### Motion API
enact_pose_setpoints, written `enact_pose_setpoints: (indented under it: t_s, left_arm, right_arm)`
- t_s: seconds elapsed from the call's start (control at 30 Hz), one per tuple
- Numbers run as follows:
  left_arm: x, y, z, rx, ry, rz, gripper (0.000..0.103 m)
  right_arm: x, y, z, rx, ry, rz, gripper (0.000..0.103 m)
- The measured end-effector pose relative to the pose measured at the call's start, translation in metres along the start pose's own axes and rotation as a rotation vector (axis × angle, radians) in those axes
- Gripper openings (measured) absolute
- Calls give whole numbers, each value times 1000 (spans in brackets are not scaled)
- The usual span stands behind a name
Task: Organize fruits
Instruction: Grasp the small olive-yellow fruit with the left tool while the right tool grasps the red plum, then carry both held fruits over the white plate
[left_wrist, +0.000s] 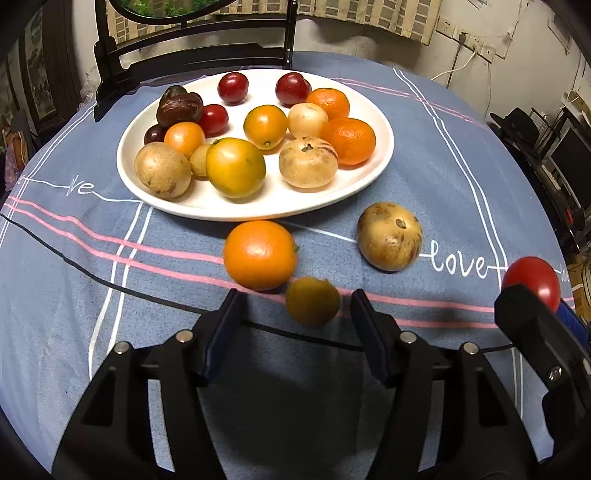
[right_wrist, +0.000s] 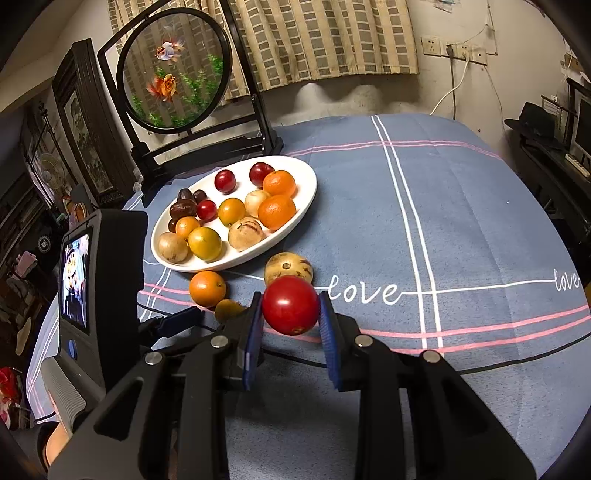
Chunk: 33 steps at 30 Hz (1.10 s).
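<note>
Blue tablecloth (right_wrist: 461, 229) reads "love" (white script); right tool (right_wrist: 290, 314) grips tomato (right_wrist: 290, 304).

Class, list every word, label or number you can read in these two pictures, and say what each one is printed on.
"love": in white script on the blue tablecloth, near the loose fruit, at.
"love": again at the cloth's right edge, at, partly cut off.
"ve": the end of another "love" left of the plate, at.
The small screen on the left gripper shows a picture; no text on it is readable.
</note>
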<state>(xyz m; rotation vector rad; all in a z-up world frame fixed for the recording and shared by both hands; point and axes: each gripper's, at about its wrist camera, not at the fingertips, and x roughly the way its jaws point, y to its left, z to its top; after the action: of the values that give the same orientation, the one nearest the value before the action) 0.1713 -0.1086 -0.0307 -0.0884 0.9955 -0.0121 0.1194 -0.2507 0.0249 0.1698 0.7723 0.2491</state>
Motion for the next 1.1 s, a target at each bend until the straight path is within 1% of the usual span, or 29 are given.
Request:
enact_pose_setpoints:
  t_s: [0.1, 0.13, 0.17, 0.23, 0.27, 0.33, 0.37, 0.4, 0.53, 0.6, 0.67, 0.83, 1.1]
  left_arm:
    - [2, -1, 2, 2, -9, 11, 61]
    - [2, -1, 2, 6, -15, 26, 58]
    - [1, -1, 2, 8, -19, 42, 52]
    - [0, 1, 2, 10, -20, 29, 50]
    - [0, 3, 1, 16, -19, 22, 47]
    - [-4, 5, -1, 32, -13, -2, 39]
    - [-6, 5, -3, 38, -7, -16, 30]
    - [-7, 5, -6, 49, 3, -27, 30]
    - [-16, 10, -17, 81, 3, -64, 30]
    - [-21, 17, -21, 82, 8, -96, 30]
    - [-23, 22, -23, 81, 12, -107, 30]
    - [-32, 35, -22, 102, -13, -97, 29]
    - [-57, 48, -24, 214, -103, -58, 29]
  right_arm:
    - [-1, -2, 0, 6, -2, -2, 30]
    - [-1, -3, 1, 9, -1, -4, 30]
    - [0, -4, 0, 9, -1, -3, 29]
    - [0, -4, 0, 10, -1, -3, 30]
    - [0, -4, 0, 10, -3, -3, 30]
    - [-1, -5, 0, 12, -5, -4, 30]
    - [0, -5, 0, 15, -5, -5, 30]
    - [0, -6, -1, 17, -5, -7, 30]
    - [0, -6, -1, 20, -6, -8, 30]
    - [-1, -4, -1, 17, -10, -6, 30]
    - [-1, -3, -1, 13, -11, -3, 30]
    - [-2, 1, -1, -1, -14, 9, 30]
    - [0, 11, -3, -39, -13, 28, 30]
